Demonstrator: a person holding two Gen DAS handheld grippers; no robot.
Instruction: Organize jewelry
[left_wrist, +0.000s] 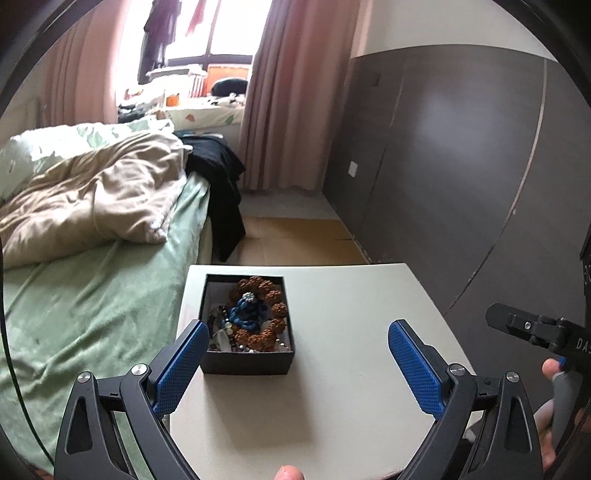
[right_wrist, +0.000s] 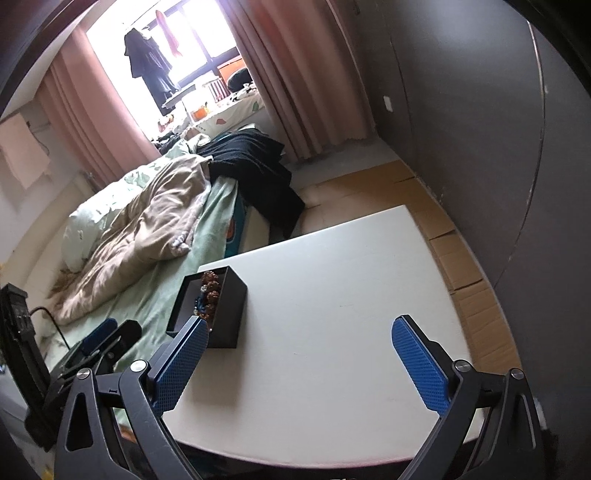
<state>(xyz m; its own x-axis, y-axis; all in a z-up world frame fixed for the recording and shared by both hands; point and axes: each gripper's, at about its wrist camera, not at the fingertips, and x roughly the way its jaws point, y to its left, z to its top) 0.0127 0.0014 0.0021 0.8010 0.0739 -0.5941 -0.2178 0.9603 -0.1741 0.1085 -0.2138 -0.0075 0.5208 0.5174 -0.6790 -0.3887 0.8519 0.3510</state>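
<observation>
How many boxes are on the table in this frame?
1. The black box sits open near the left edge of the white table, beside the bed, holding the jewelry. None appear hidden.

1. Black box (left_wrist: 246, 360), contents: small pieces under the brown bead bracelet (left_wrist: 264, 308) and blue cord (left_wrist: 246, 312) too tangled to identify.
2. Same box (right_wrist: 225, 314), right wrist view: near corner hidden behind the right tool's (right_wrist: 295, 363) left finger; interior mostly screened by its wall.
3. Right tool (left_wrist: 532, 326), left wrist view: cut off by the frame edge; fingers unseen.
4. Tabletop (left_wrist: 351, 387): near edge cut off.
</observation>
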